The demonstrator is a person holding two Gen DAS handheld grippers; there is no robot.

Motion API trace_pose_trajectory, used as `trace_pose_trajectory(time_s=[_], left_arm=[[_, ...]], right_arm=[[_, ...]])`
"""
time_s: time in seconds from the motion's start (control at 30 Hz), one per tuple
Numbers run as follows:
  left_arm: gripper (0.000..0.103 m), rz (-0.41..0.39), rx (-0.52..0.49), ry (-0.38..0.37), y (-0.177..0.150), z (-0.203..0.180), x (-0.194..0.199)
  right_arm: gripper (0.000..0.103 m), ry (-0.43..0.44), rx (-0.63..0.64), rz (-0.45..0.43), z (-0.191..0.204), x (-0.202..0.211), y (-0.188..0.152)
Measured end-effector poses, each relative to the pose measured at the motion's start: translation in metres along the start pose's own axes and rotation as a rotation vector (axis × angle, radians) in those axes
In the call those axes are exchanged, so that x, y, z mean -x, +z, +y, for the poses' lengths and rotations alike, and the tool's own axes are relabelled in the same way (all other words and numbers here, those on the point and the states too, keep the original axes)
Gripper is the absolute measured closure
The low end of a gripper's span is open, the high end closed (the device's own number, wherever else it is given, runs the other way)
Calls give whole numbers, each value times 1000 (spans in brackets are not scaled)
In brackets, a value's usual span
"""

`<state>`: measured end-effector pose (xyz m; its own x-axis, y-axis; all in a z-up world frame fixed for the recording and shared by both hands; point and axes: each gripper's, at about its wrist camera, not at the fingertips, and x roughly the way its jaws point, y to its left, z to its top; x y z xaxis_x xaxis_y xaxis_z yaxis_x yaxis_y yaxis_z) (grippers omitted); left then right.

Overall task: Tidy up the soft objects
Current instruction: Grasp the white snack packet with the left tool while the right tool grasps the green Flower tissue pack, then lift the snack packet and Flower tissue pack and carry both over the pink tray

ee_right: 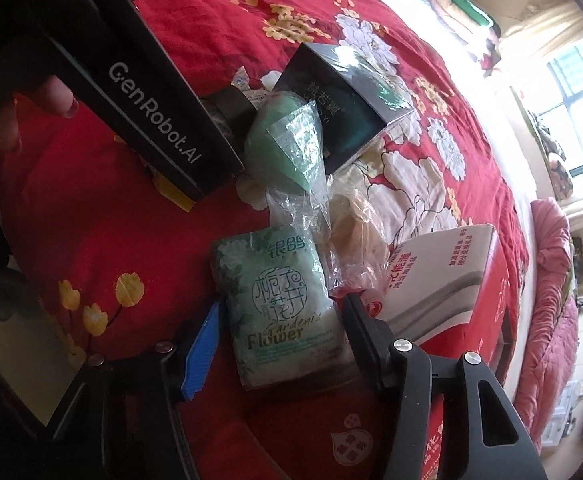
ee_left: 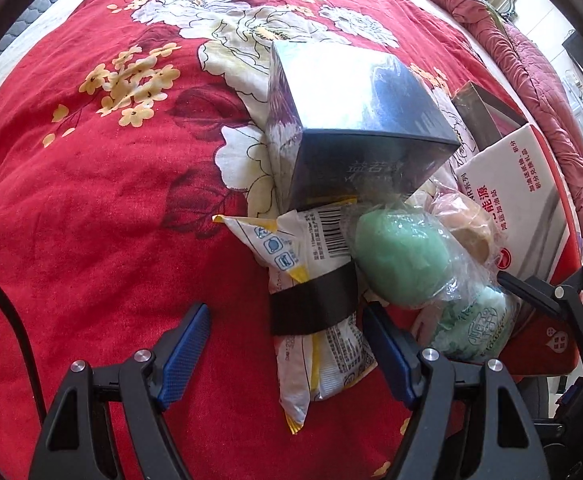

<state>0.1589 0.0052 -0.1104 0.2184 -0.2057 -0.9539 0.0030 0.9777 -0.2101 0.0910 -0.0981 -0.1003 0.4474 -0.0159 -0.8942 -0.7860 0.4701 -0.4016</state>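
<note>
Left gripper straddles the yellow-white packet, unclenched; right gripper brackets the green tissue pack, contact unclear; open red bedspread lies at nine o'clock

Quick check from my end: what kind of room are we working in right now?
Most likely a bedroom. The items lie on a bed under a red floral bedspread, a bunched pink quilt lies at its edge, and folded bedding is stacked near a window.
</note>
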Motion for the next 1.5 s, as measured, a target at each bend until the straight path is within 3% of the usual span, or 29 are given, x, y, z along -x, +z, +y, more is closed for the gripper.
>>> trace_pose_trajectory(time_s=[0.23,0.4,0.6,0.9,1.23,1.5], left_arm=[[33,-19,-8,10,1,-3,-4],[62,-27,-19,-55,0,-3,-2],[64,-40,24,-99,-3,8,4],[64,-75,22,-86,-18,11,27],[64,-174,5,-89,-25,5,78],[64,-261,-50,-105,-20,-23,120]], right_arm=[[54,10,-59,-32,-8,8,-3],[55,58,-135,-78,-18,26,-9],[55,158,-303,-130,-37,45,-17],[55,260,-489,-198,-55,55,-28],[55,262,-534,-274,-62,77,-35],[55,233,-601,-339,-79,103,-49]])
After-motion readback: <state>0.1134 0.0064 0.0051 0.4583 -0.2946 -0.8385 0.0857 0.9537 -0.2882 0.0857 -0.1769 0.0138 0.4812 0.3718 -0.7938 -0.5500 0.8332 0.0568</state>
